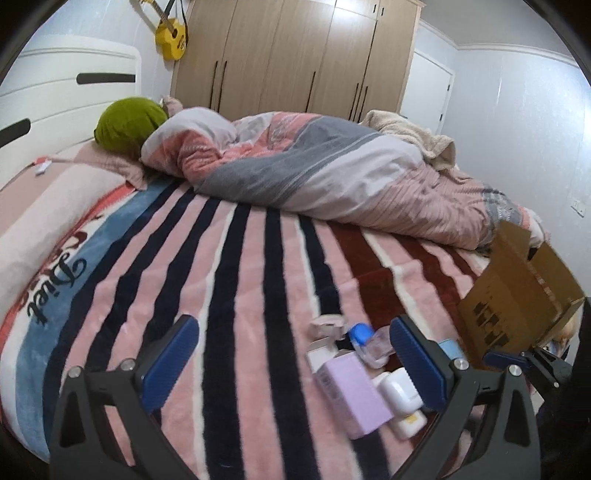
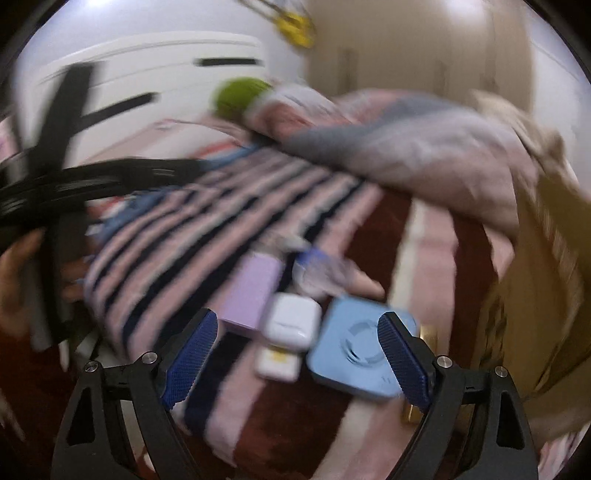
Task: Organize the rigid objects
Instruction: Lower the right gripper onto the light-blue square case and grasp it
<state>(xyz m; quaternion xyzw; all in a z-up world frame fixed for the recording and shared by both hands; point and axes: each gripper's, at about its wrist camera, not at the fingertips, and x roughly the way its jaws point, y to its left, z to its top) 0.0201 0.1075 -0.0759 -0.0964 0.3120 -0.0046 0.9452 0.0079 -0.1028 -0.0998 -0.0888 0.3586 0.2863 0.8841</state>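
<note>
Small rigid items lie on the striped blanket (image 1: 236, 288): a lilac box (image 1: 351, 395), a white earbud case (image 1: 400, 391), a white-and-yellow item (image 1: 410, 426), a clear bottle with a blue cap (image 1: 360, 334) and a small pink-white piece (image 1: 325, 326). My left gripper (image 1: 295, 362) is open above the blanket, left of the pile. In the blurred right wrist view my right gripper (image 2: 299, 354) is open over the lilac box (image 2: 251, 291), earbud case (image 2: 291, 321) and a light blue square device (image 2: 354, 350). A cardboard box (image 1: 517, 291) stands at the right.
A crumpled quilt (image 1: 314, 162) and a green pillow (image 1: 129, 123) lie at the bed's far side. A wooden wardrobe (image 1: 295, 55) and a yellow guitar (image 1: 171, 35) stand behind. The other gripper's tip (image 1: 528, 363) shows by the cardboard box (image 2: 546, 277).
</note>
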